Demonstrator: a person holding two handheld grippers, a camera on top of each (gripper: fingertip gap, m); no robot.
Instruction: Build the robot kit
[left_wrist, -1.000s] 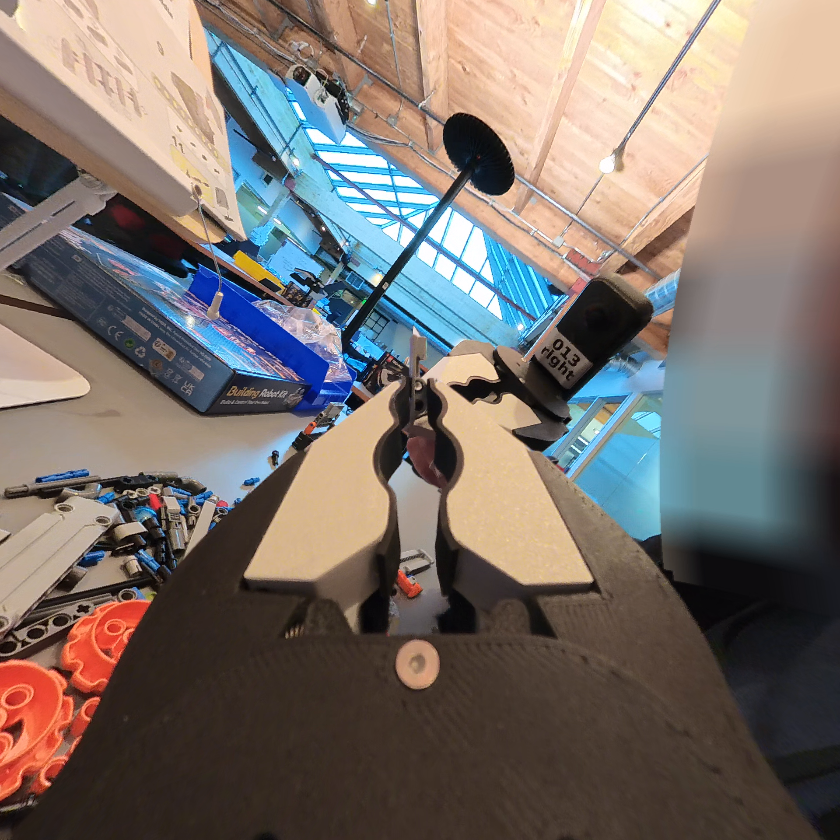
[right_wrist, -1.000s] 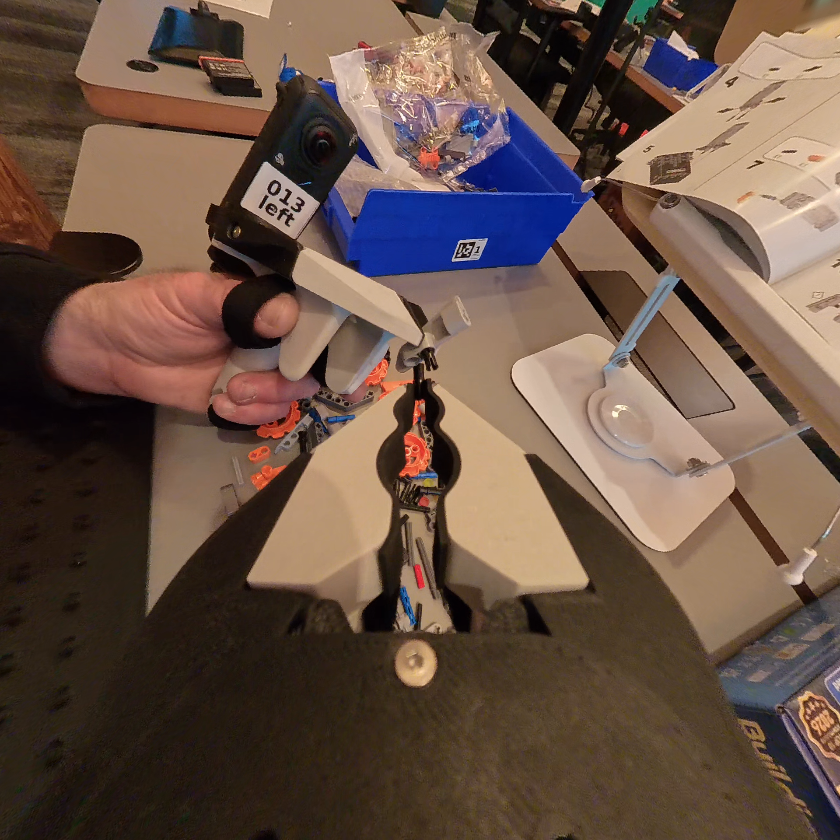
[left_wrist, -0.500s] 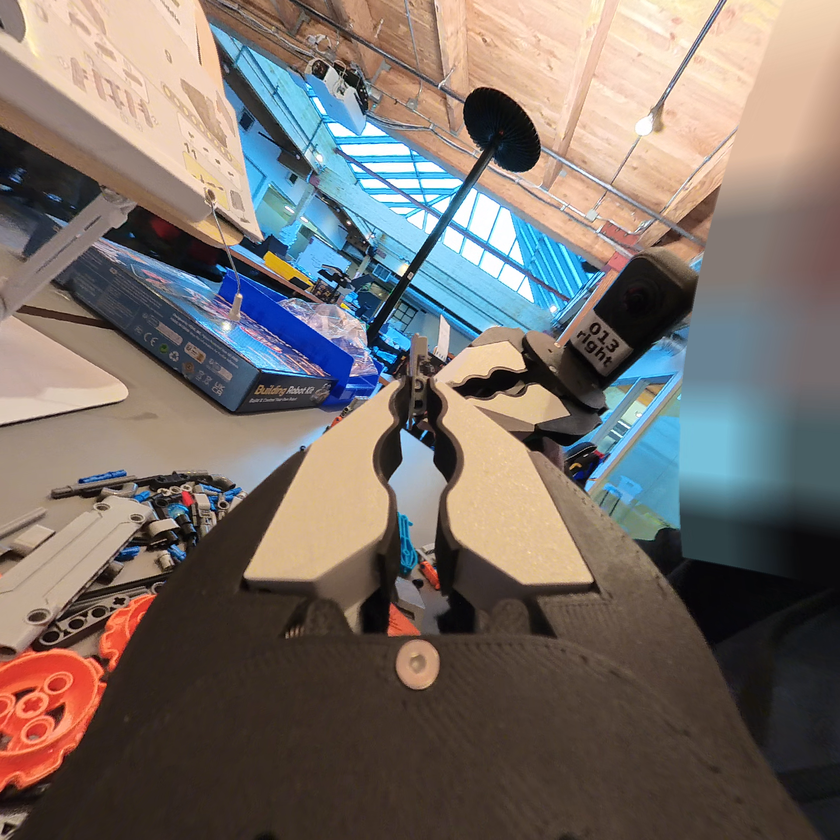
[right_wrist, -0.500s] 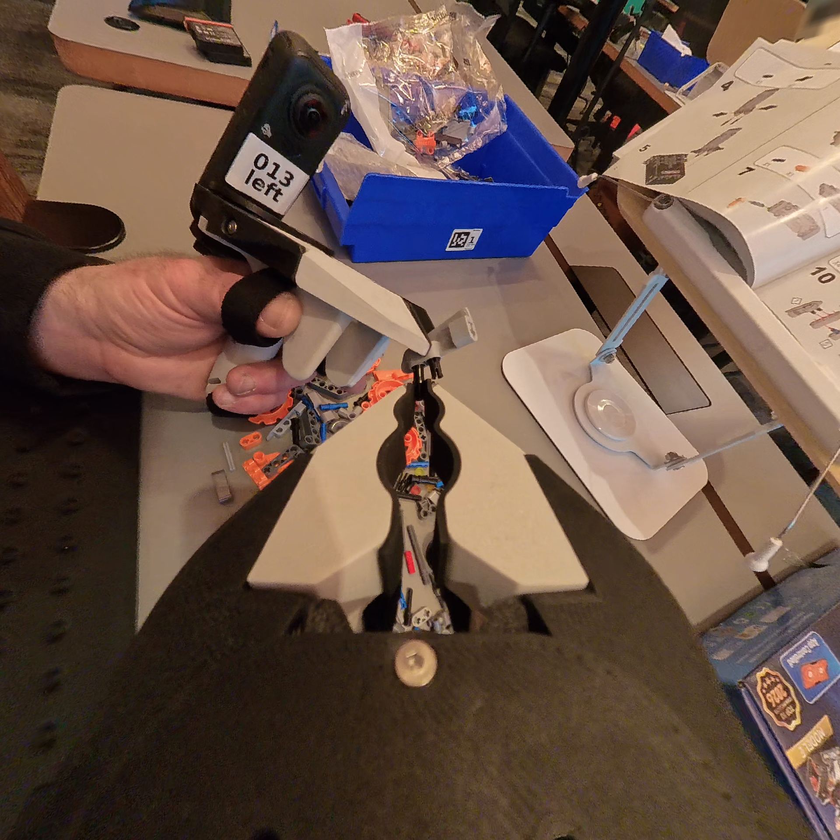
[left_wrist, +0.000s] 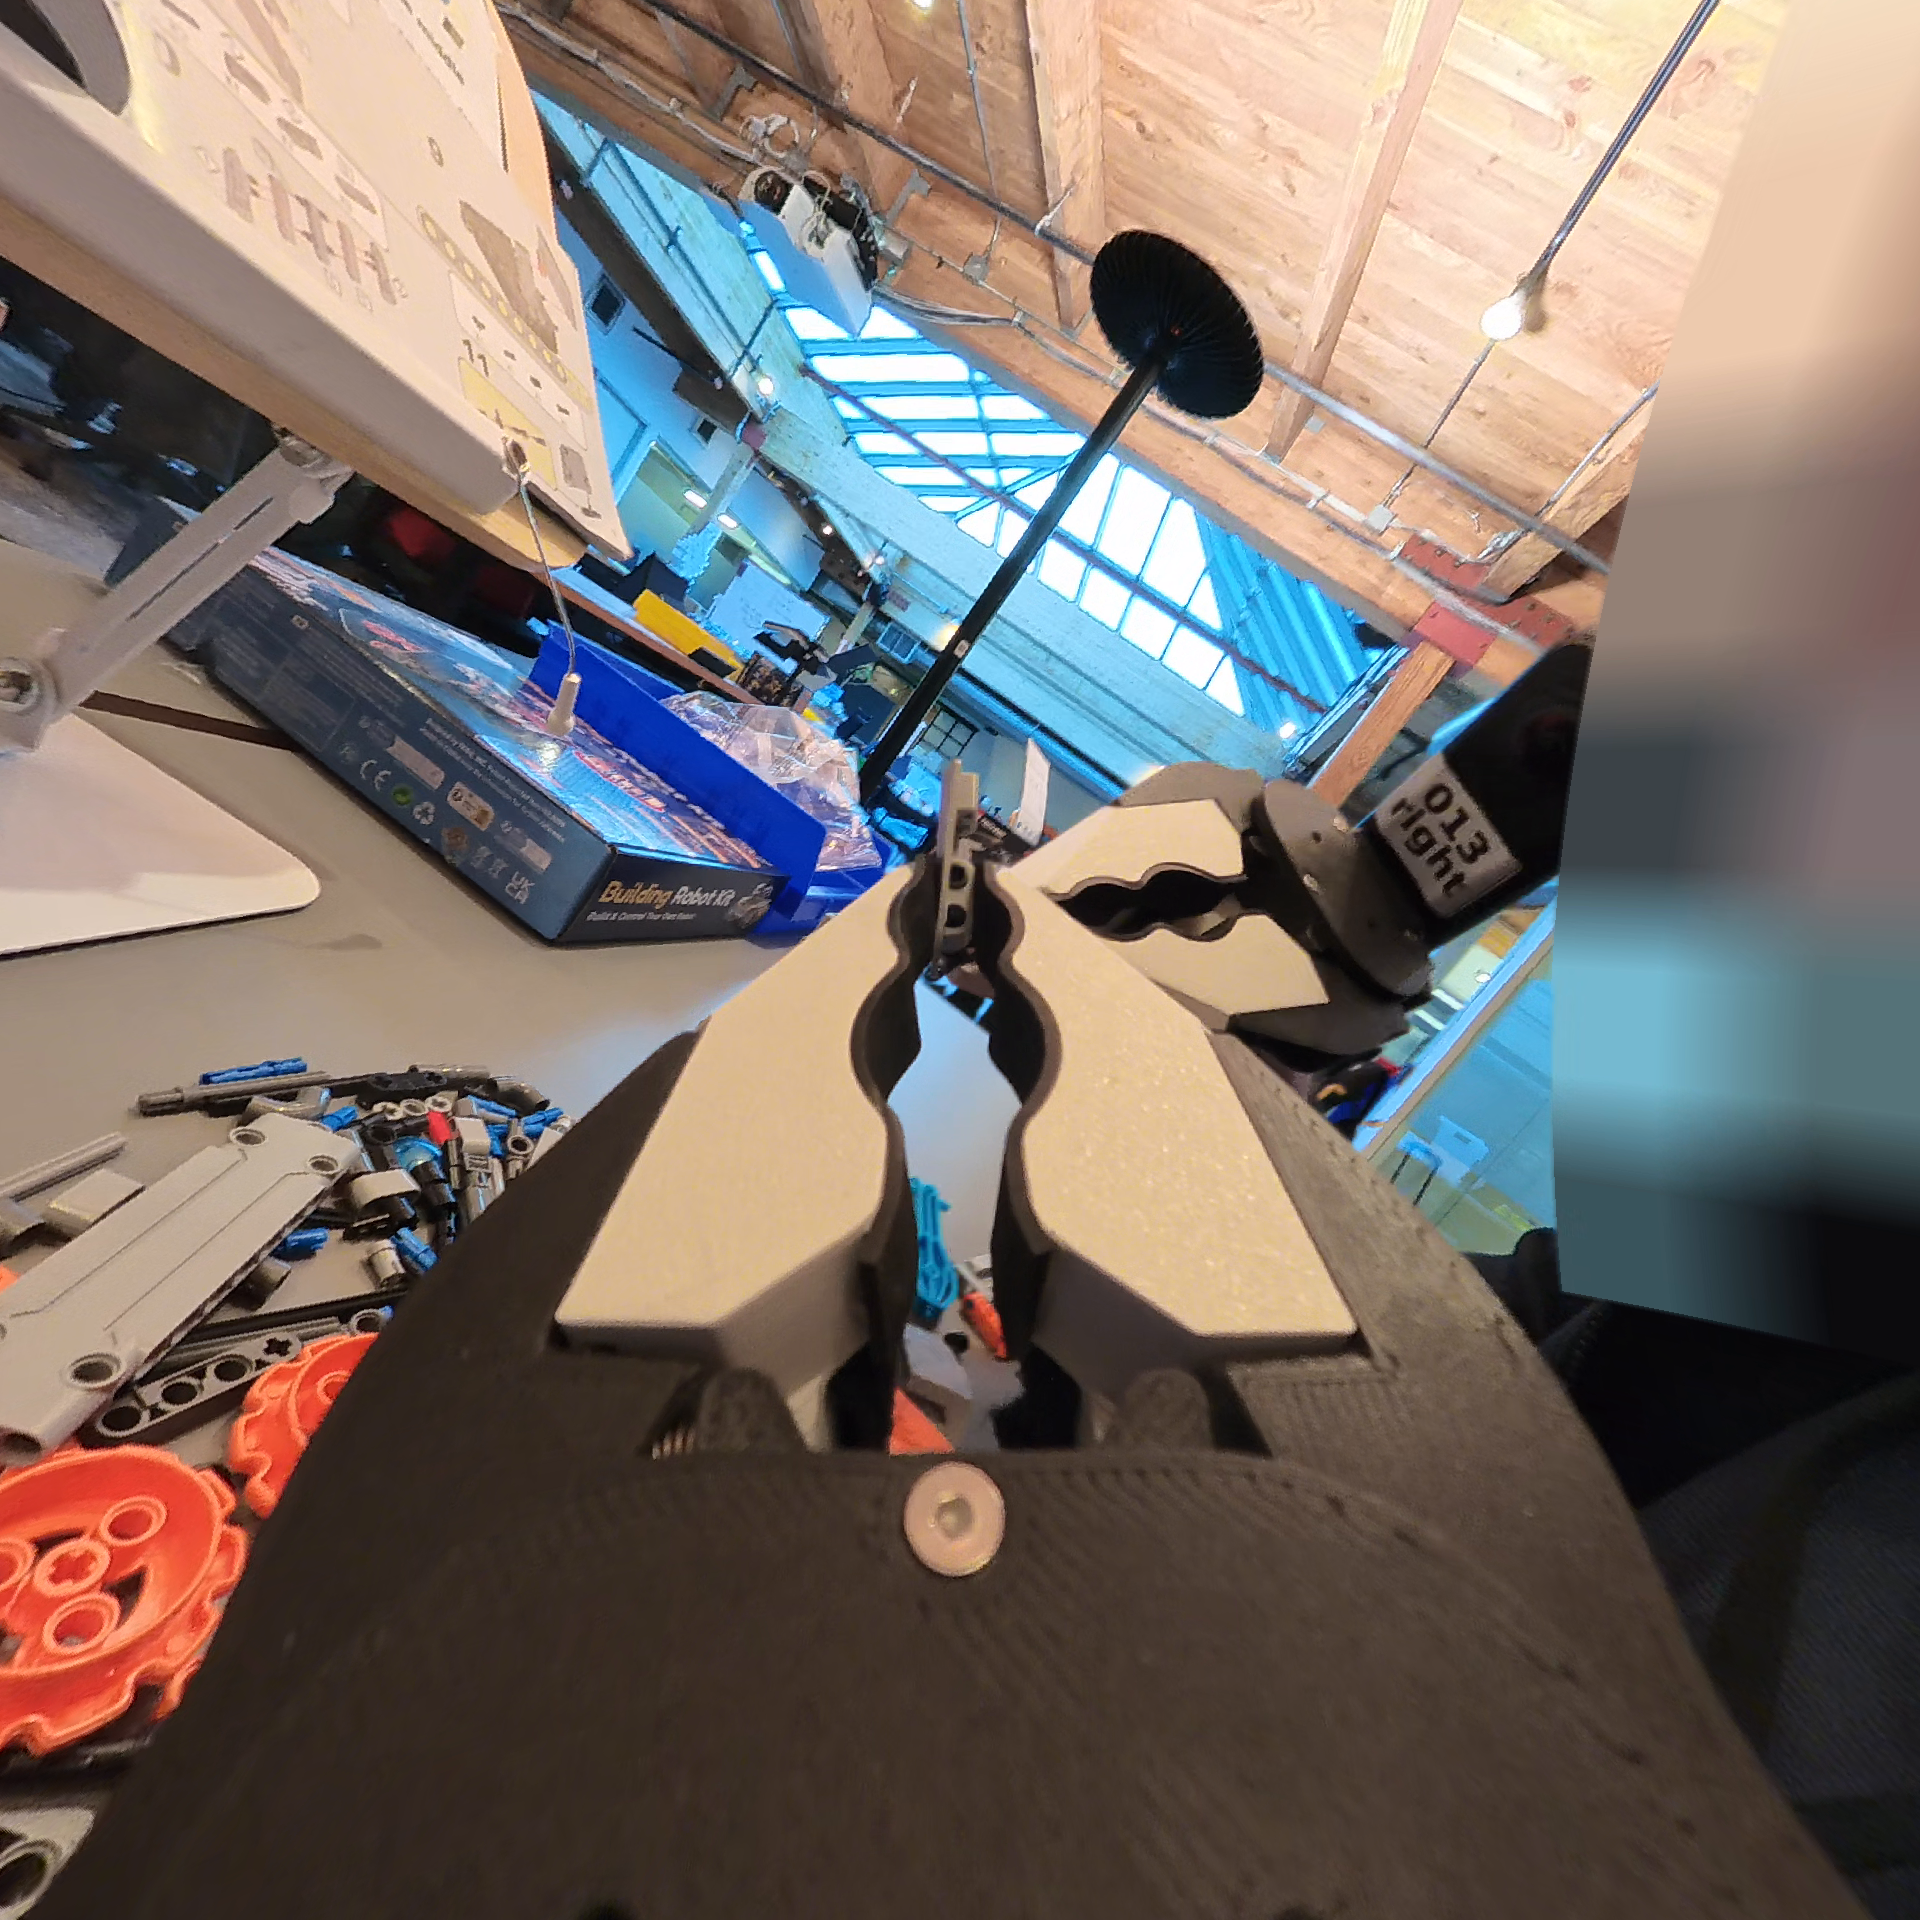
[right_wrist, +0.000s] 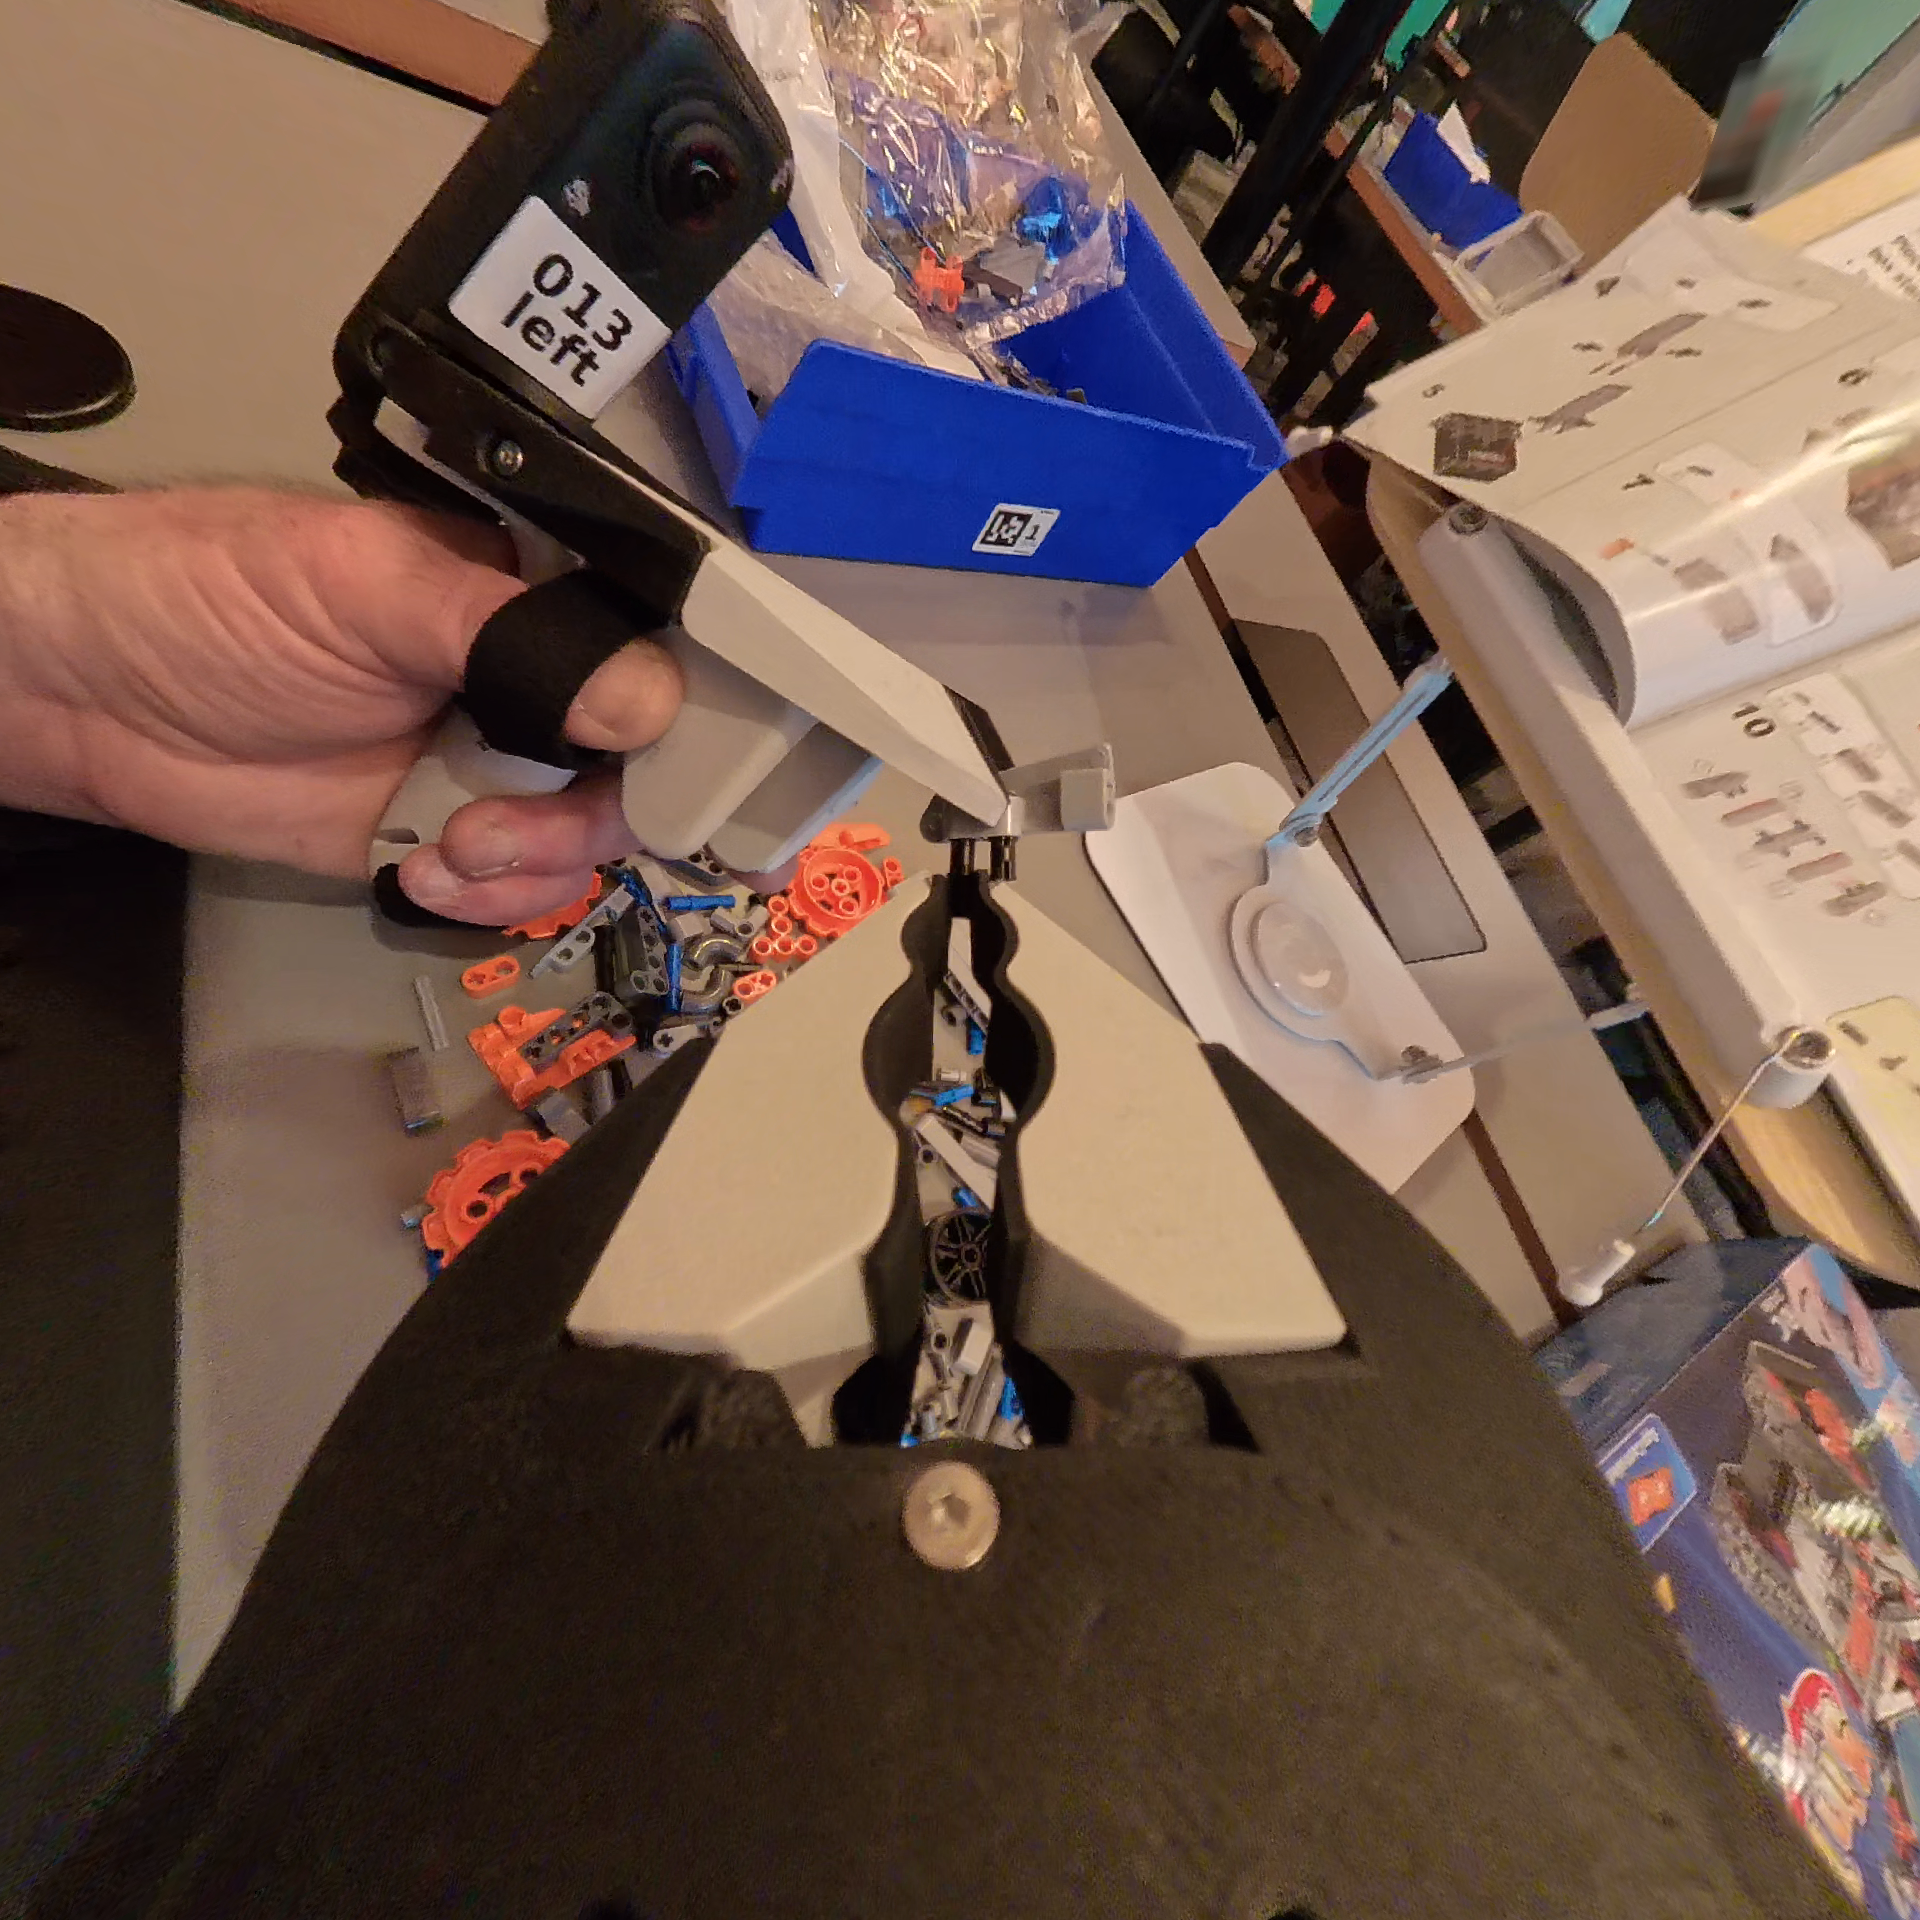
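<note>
The left gripper (left_wrist: 956, 894) clamps a flat grey plastic beam (left_wrist: 958, 868). Just beneath the beam, the right gripper (right_wrist: 971, 896) pinches a small black plastic pin (right_wrist: 974, 862), above the desk (right_wrist: 301, 1122).

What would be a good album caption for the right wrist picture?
Right tongs pinching a small black pin beneath the grey beam held in the left tongs, above scattered building parts.

We see two grey-fingered grippers (left_wrist: 956, 883) (right_wrist: 971, 883) on black printed bodies (one silver screw (right_wrist: 951, 1524) each).
</note>
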